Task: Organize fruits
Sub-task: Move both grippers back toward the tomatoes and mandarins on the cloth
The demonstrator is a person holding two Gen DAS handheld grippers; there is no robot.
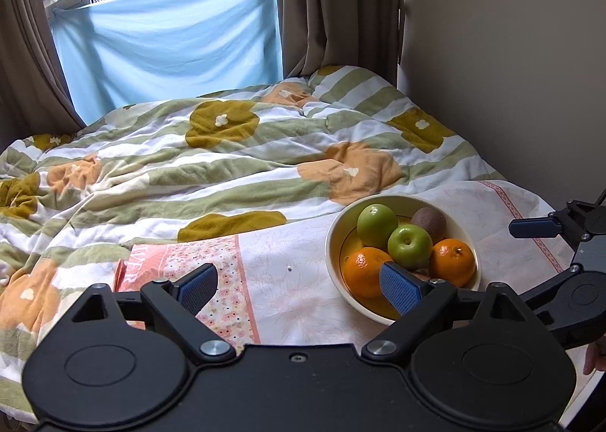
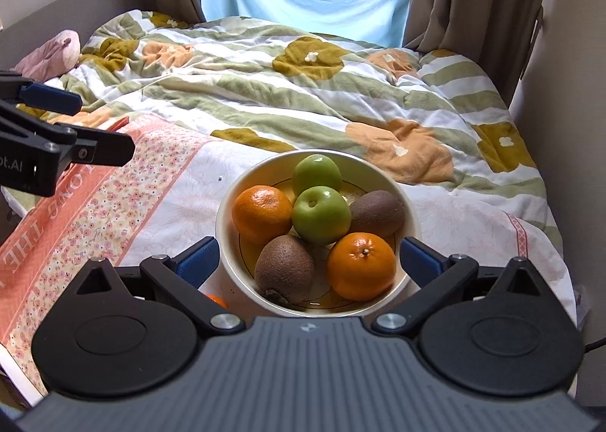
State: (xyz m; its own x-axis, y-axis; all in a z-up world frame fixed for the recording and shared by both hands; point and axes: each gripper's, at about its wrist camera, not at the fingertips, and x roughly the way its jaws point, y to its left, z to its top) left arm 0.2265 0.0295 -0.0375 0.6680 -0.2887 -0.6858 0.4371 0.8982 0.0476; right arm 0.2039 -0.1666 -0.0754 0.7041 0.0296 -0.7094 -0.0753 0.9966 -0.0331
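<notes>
- Round cream ceramic bowl (image 2: 411, 212) sits on the white floral cloth (image 2: 181, 201) over the bed, holding two green apples, two oranges, two brown kiwis.
- Right claw (image 2: 308, 255) wide, empty, straddling the bowl's near rim, probably lining up a pick.
- Left claw (image 1: 299, 286) wide, empty, beside the bowl.
- Another orange fruit (image 2: 216, 300) peeks out under the right claw, outside the bowl.

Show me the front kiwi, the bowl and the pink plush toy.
front kiwi (image 2: 285, 268): right wrist view, middle of its fuzzy brown skin.
bowl (image 2: 227, 242): right wrist view, left side of the cream rim.
pink plush toy (image 2: 51, 53): right wrist view, middle of its body.
</notes>
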